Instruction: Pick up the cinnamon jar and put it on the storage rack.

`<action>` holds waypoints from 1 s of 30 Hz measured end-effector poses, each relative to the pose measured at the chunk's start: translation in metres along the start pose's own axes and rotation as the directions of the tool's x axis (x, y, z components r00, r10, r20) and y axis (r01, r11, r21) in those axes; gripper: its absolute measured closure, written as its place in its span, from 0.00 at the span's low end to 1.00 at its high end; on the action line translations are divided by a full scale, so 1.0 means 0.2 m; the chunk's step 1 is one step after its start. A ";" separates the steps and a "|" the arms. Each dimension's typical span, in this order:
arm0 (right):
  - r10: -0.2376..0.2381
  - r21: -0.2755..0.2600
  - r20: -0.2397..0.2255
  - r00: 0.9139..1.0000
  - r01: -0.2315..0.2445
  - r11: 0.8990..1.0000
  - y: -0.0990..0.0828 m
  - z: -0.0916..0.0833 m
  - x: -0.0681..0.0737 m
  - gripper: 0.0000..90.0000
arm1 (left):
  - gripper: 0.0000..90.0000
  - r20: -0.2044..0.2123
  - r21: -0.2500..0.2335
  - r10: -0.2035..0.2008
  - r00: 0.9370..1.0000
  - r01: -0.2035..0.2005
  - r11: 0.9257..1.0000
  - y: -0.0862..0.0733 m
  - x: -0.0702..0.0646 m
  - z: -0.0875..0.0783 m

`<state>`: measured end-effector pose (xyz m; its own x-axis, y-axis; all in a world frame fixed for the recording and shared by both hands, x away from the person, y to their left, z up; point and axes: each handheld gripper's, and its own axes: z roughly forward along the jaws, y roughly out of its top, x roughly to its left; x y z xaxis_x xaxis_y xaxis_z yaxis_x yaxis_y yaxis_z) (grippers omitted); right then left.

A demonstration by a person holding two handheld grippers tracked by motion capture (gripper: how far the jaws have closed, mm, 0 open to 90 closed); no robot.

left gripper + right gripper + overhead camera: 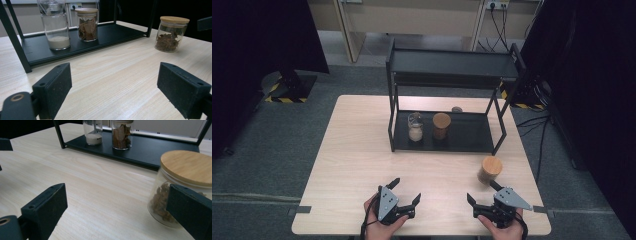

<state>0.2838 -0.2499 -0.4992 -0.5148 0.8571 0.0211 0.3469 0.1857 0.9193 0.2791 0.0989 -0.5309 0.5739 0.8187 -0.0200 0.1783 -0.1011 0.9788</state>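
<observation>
your high view looks forward and down over the table. both gripper views sit low, facing the rack; the right one seems nearest the lidded jar, which all three share.

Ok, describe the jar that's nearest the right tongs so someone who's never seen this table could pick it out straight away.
Start at the black two-tier metal rack at the back of the light wooden table. In front of its right-hand leg, on the bare wood, stands a clear glass jar with a round wooden lid holding dark brown pieces. The two other jars sit on the rack's lower shelf; this one stands off it, alone.
</observation>
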 end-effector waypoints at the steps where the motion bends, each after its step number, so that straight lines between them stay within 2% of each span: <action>1: 0.001 0.002 0.002 1.000 -0.001 1.000 -0.01 -0.01 0.00 0.04 | 0.13 0.001 0.000 -0.002 1.000 0.002 1.000 0.00 0.00 0.00; 30: 0.060 -0.008 0.088 0.994 -0.059 0.998 -0.10 -0.15 -0.12 0.04 | 0.14 0.001 0.000 -0.003 1.000 0.003 1.000 0.00 0.00 0.00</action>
<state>0.2649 -0.2896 -0.5066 -0.4220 0.9057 0.0412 0.3706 0.1308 0.9195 0.2791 0.0990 -0.5310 0.5742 0.8184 -0.0230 0.1800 -0.0988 0.9787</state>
